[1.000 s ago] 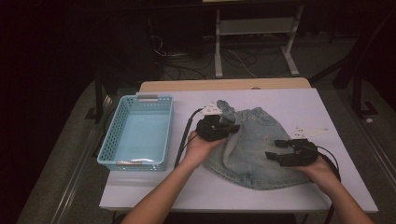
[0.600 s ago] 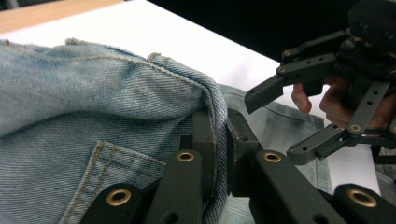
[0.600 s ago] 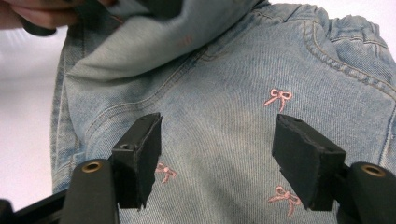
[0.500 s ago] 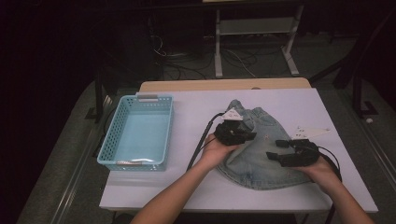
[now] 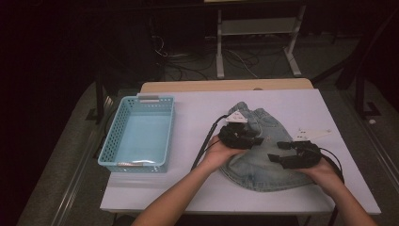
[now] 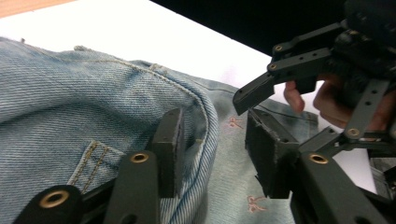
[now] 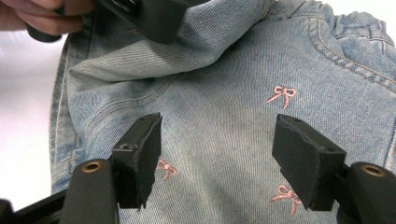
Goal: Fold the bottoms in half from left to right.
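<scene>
A light blue denim garment [image 5: 263, 165] with small pink bows [image 7: 282, 93] lies on the white table [image 5: 197, 188]. Its left part is folded over onto the rest. My left gripper [image 5: 256, 140] rests on that fold. Its jaws have just been opening, and in the left gripper view [image 6: 215, 140] they stand apart with the folded hem [image 6: 205, 121] loose between them. My right gripper [image 5: 278, 151] hovers over the garment's right half, open [image 7: 222, 140], with flat denim below and nothing between its pads. The two grippers' tips are close together.
A light blue plastic basket [image 5: 109, 141] sits on the table's left side. The table's front edge runs just below the garment. Behind the table there is a wooden strip, then a metal stand [image 5: 254, 28] and cables on the dark floor.
My left hand moved right across the garment, carrying the denim edge over onto the rest. Its jaws then opened and let the fold go. The right hand stayed still.
</scene>
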The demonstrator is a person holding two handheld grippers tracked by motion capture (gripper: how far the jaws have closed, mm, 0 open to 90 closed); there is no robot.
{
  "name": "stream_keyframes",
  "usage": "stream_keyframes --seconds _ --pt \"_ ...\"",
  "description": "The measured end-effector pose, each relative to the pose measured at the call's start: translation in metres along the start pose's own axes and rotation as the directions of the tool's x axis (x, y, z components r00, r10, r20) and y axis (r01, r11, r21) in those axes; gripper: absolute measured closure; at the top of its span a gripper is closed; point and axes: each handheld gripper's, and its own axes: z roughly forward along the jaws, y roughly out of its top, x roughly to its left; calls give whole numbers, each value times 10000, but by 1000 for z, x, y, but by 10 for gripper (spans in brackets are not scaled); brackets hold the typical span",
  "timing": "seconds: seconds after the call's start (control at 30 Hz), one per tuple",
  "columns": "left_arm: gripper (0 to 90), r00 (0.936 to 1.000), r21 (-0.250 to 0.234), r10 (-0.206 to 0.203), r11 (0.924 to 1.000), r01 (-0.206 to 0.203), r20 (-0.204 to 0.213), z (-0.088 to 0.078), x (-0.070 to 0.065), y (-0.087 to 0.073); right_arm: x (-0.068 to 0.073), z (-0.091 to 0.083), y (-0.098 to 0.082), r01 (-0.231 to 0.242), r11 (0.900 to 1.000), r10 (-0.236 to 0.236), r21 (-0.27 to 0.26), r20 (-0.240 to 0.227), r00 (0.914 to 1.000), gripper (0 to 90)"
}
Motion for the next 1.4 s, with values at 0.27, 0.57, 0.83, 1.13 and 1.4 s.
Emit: stream_keyframes --seconds 0.27,0.57,0.83,1.13,1.4 --pt "452 9999 -8 34 10000 -34 -101 -17 2 2 0 1 0 -17 10000 17 21 -50 10000 324" --pt "342 9984 129 357 9993 -352 -448 -50 4 -5 0 2 0 13 10000 -12 50 -151 9999 322" --pt "233 9948 236 437 9989 -417 -919 -74 7 -25 -1 3 0 1 9999 1 107 -165 9999 320" --pt "139 9868 190 314 9994 -288 -1588 -89 5 -43 -1 4 0 -28 9999 30 120 -169 9999 317" --pt "16 9748 512 464 9980 -361 -2182 -96 0 -61 -1 4 -1 -34 9999 36 127 -185 9998 314"
